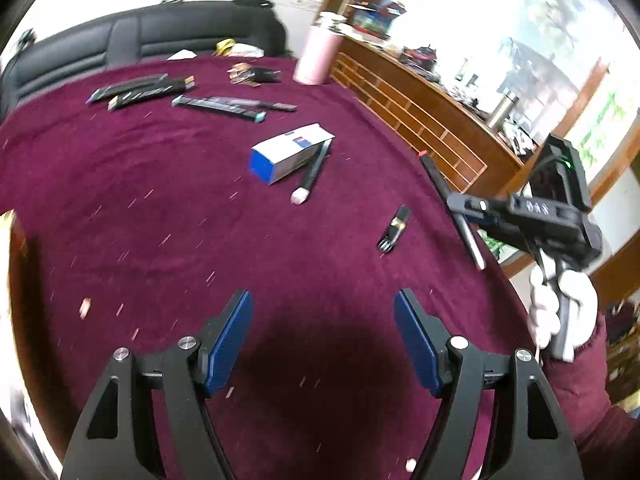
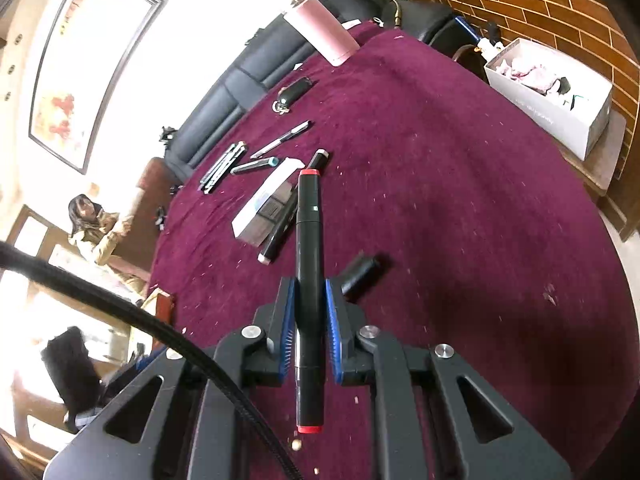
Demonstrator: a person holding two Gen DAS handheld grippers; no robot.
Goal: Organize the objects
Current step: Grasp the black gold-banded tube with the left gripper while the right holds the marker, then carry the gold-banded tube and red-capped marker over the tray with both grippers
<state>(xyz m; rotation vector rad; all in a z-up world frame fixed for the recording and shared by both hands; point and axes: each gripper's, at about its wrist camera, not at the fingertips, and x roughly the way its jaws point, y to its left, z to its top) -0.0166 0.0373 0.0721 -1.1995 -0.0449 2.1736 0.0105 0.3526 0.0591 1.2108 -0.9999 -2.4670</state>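
My right gripper [image 2: 310, 300] is shut on a black marker with red ends [image 2: 308, 240], held above the maroon tablecloth; it also shows in the left wrist view [image 1: 466, 208], with the marker [image 1: 448, 192] in it. My left gripper [image 1: 322, 320] is open and empty over the cloth. A white and blue box [image 1: 288, 152] lies mid-table with a black marker [image 1: 312, 172] against it; they also show in the right wrist view, box [image 2: 264, 204] and marker [image 2: 280, 232]. Several markers [image 1: 140, 90] lie at the far left.
A pink tumbler [image 1: 318, 56] stands at the table's far edge. A small black clip [image 1: 394, 230] and a black cap [image 2: 360, 272] lie on the cloth. A key pouch [image 2: 292, 92] lies near the tumbler. A white open box [image 2: 556, 92] sits on a side ledge.
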